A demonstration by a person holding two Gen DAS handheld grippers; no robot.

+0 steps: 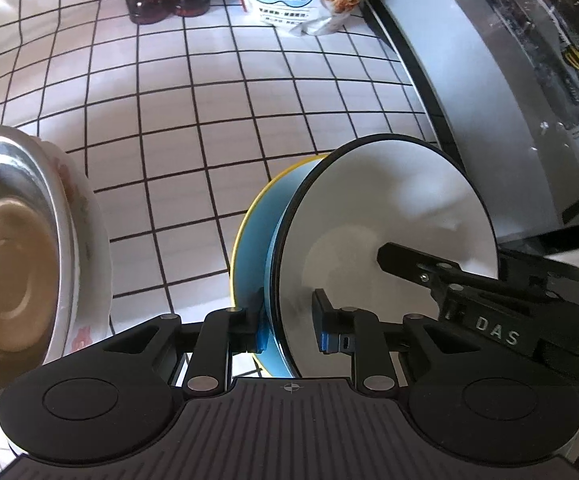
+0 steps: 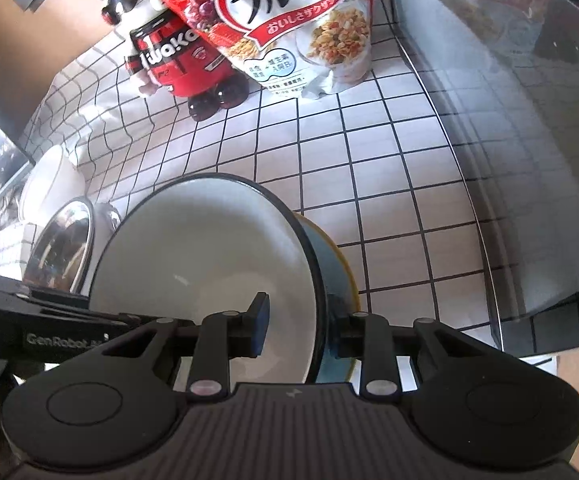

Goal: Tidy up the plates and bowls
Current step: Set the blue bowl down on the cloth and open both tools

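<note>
Two grippers, two nested bowls: left gripper (image 1: pixel 287 320) straddles the rims of the white bowl (image 1: pixel 389 216) and the blue bowl (image 1: pixel 255 236) under it, far pad still off the white wall; right gripper (image 2: pixel 299 330) clamps the opposite rims. One steel bowl (image 1: pixel 5 248) in a white dish sits left; open checked cloth (image 1: pixel 209 120) lies beyond, with one cereal bag (image 2: pixel 301 28) at the far edge.

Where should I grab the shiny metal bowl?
Probably pinch the shiny steel bowl by its thin rim from above, one finger inside, one outside. It sits open side up in a white flowered dish, so only the rim stands free.
</note>
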